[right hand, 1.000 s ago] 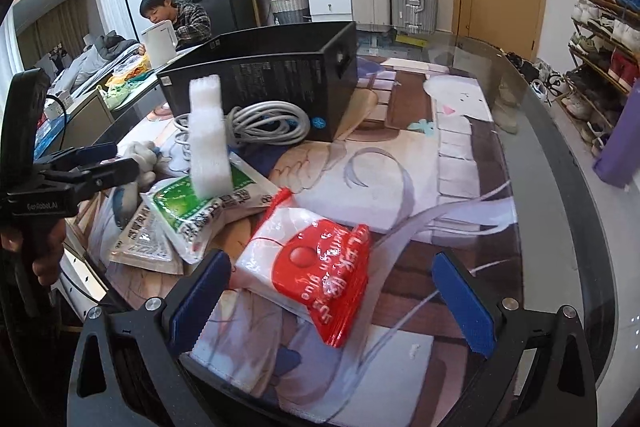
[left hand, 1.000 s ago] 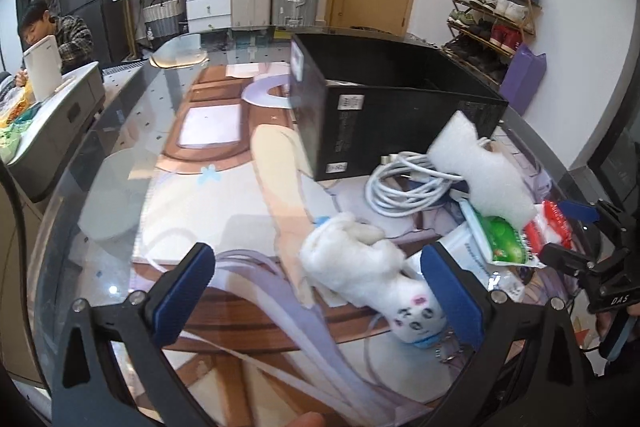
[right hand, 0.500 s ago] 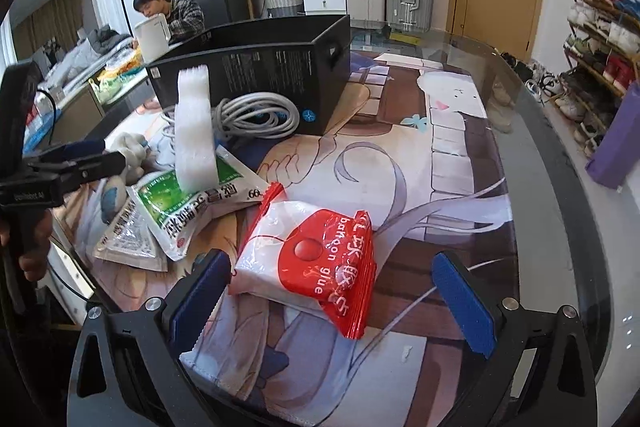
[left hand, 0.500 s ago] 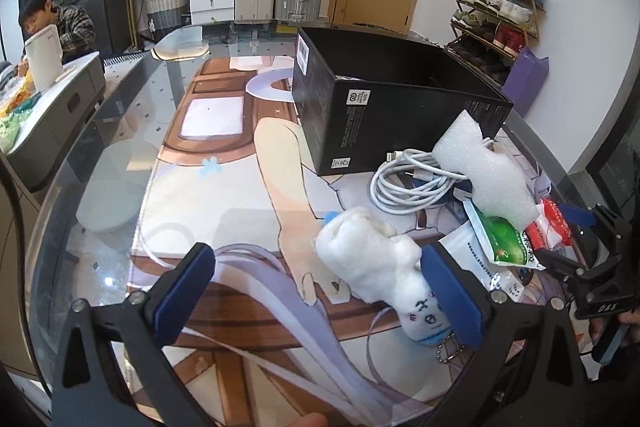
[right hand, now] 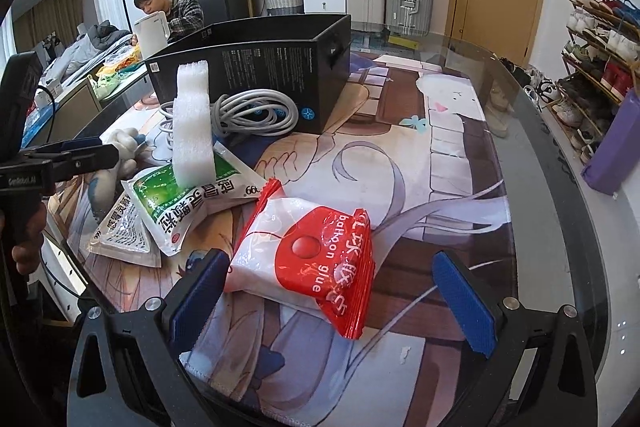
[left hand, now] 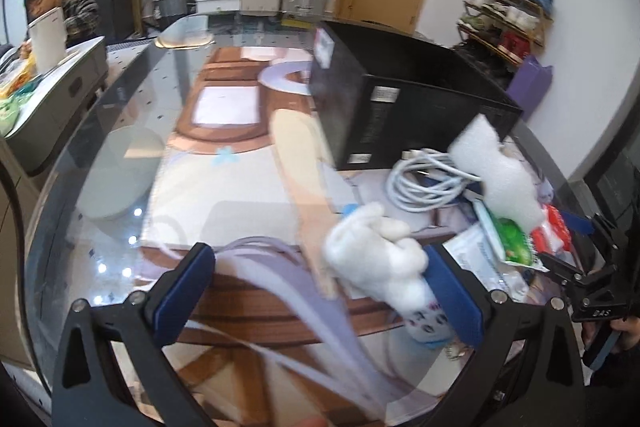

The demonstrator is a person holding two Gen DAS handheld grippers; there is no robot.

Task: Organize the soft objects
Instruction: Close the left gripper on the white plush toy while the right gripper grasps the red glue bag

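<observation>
A white plush toy (left hand: 384, 263) lies on the printed mat, just inside the right finger of my open left gripper (left hand: 320, 291); the view is blurred. It also shows in the right wrist view (right hand: 120, 155) beside the left gripper's fingers (right hand: 80, 155). A white foam piece (left hand: 500, 171) (right hand: 193, 127) stands on a green packet (right hand: 180, 195). A red-and-white balloon glue bag (right hand: 312, 263) lies between the fingers of my open right gripper (right hand: 332, 291). An open black box (left hand: 400, 107) (right hand: 272, 71) stands behind.
A coiled white cable (left hand: 428, 179) (right hand: 256, 115) lies against the box. A second clear packet (right hand: 120, 231) lies at the table's near edge. The glass table edge (right hand: 560, 187) curves at right. A person sits in the background at left.
My left gripper has shifted so the plush toy now sits against its right finger, with motion blur. My right gripper has moved closer over the red bag.
</observation>
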